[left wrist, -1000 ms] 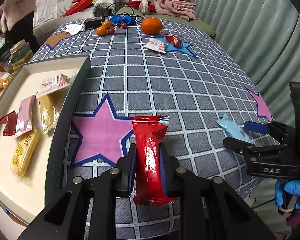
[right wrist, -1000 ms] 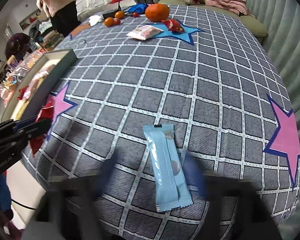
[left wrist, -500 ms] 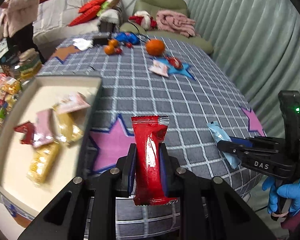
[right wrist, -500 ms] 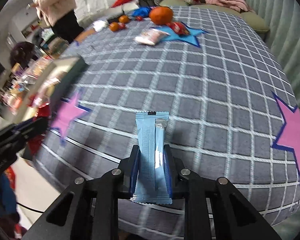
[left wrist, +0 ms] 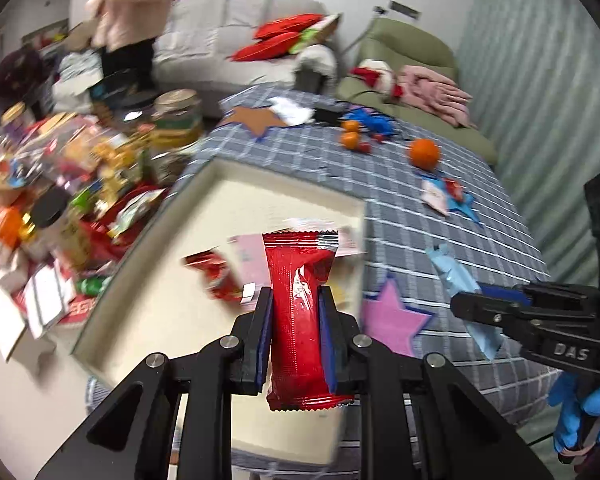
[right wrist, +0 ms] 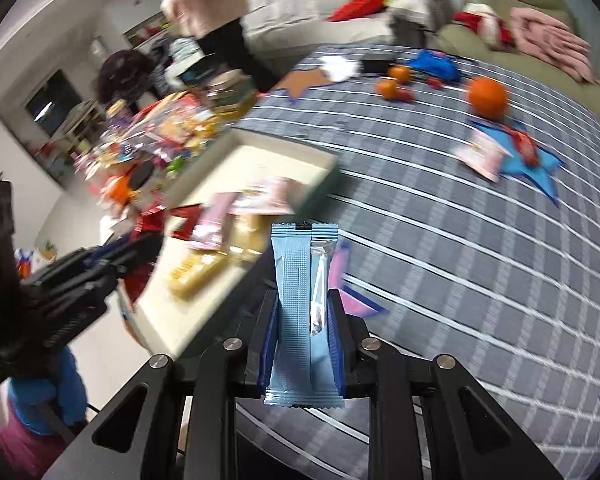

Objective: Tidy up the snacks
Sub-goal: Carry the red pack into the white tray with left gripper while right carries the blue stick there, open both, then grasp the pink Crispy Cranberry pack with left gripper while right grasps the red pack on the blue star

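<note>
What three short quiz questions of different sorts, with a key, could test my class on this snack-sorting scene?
1. True or false: the left gripper is shut on a red snack packet.
2. What colour is the packet in the right gripper? A green, B light blue, C yellow.
3. Name the container with snacks already inside.

Key:
1. True.
2. B, the light blue packet.
3. The cream tray on the checked tablecloth.
</note>
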Available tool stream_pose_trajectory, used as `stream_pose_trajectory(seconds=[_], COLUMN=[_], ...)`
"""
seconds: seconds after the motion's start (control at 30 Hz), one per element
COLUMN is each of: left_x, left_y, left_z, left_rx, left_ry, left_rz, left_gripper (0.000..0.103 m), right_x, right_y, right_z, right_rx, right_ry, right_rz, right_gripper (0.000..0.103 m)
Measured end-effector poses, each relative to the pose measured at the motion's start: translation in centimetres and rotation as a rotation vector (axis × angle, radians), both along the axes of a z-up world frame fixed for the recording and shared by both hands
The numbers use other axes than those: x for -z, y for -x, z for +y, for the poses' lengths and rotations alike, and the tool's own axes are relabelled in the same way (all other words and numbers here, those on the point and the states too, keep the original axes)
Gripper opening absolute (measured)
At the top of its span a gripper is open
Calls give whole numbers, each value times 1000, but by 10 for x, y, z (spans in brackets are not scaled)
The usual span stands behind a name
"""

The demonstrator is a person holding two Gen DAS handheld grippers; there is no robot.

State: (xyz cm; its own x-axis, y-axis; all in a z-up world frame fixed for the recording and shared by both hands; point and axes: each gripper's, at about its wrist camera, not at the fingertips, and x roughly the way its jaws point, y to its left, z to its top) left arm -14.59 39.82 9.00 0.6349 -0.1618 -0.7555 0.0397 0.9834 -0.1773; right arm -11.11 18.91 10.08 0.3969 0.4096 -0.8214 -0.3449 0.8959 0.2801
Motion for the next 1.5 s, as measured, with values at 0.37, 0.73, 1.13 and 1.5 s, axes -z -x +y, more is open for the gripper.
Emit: stream_pose_trajectory(seconds=[0.37, 0.73, 1.13, 1.5], left_x=[29, 5, -57, 2], left_y=[-7, -14, -57, -151], left_z=[32, 19, -90, -209], left_rx=[-80, -46, 177, 293], left_ry=[-3, 10, -42, -106], left_rz=[79, 44, -31, 124], left_gripper=[24, 75, 82, 84], right_x=[0, -8, -27, 22], right_y=[-31, -44, -85, -156], right_z=[86, 71, -94, -194], right_rx=[-135, -93, 221, 418], right_ry=[-30, 7, 17, 87], right_rz=[27, -2, -31, -12], right_gripper=[24, 92, 92, 92])
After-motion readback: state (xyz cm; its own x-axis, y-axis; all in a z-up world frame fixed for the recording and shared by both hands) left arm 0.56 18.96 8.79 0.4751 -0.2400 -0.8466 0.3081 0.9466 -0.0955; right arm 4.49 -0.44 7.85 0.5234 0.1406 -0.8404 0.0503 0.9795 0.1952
